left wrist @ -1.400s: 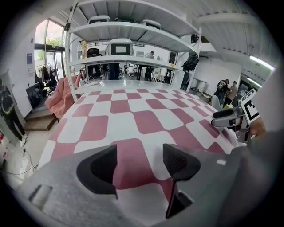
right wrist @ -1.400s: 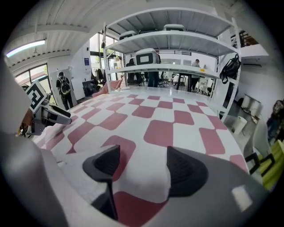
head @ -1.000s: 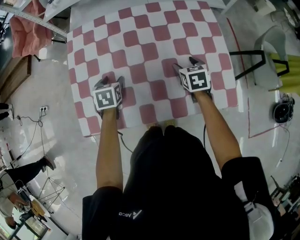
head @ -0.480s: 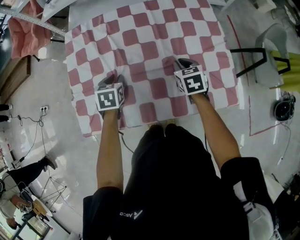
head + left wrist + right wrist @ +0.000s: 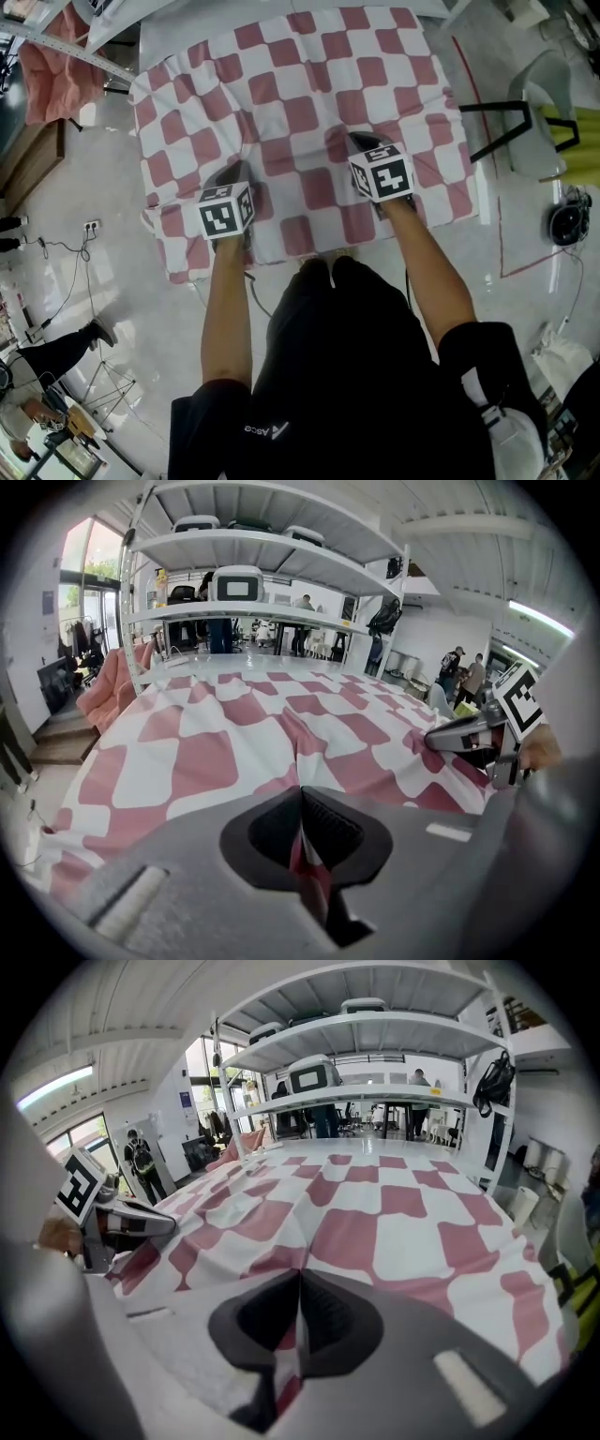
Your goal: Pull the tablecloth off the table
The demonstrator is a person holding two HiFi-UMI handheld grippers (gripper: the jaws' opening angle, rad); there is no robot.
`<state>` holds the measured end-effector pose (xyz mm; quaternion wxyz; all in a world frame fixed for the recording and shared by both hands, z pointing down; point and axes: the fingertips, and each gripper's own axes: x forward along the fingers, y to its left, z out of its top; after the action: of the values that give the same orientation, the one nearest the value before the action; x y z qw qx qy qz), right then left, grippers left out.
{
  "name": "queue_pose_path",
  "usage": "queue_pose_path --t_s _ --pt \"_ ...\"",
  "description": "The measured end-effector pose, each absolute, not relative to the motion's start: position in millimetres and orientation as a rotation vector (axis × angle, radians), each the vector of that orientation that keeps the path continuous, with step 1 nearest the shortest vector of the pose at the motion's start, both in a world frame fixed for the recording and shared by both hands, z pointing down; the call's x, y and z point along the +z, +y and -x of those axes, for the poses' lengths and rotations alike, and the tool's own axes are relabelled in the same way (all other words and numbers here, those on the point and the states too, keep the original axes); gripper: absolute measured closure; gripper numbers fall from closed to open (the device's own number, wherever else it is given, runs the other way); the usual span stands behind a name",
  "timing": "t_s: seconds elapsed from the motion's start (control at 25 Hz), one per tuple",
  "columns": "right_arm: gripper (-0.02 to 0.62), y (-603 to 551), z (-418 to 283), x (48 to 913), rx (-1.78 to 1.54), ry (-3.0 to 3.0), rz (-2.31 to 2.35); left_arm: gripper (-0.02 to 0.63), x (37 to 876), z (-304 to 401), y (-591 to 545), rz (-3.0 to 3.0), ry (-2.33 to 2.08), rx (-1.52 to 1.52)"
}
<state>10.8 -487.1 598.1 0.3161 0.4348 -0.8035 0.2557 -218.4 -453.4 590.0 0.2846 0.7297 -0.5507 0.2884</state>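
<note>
A red-and-white checked tablecloth (image 5: 300, 103) covers the table. My left gripper (image 5: 236, 174) is shut on a pinched fold of the cloth near the front left; the fold shows between its closed jaws (image 5: 302, 841). On the front right, my right gripper (image 5: 360, 142) is likewise shut on a ridge of cloth (image 5: 296, 1321). Creases run from both pinches toward the far side, and the cloth (image 5: 244, 733) bunches along the near edge. Each gripper view shows the other gripper: the right gripper (image 5: 441, 742) and the left gripper (image 5: 169, 1225).
White shelving (image 5: 253, 555) stands beyond the table's far end. A pink cloth (image 5: 52, 70) hangs at the left. A chair (image 5: 548, 89) and a black stand (image 5: 497, 122) are at the right. Cables and a socket (image 5: 91, 226) lie on the floor at left. People stand in the background.
Both grippers went from open to shut on the cloth and drew back toward me. The cloth now wrinkles and its near edge has slid closer.
</note>
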Motion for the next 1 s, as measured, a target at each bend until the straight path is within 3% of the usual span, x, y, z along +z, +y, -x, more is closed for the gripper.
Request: queue_pose_path --t_s 1.0 --pt "0.591 -396.9 -47.8 466.6 0.957 -2.771 -1.119 0.594 454.3 172.7 -364.3 -2.213 -1.463 0.005"
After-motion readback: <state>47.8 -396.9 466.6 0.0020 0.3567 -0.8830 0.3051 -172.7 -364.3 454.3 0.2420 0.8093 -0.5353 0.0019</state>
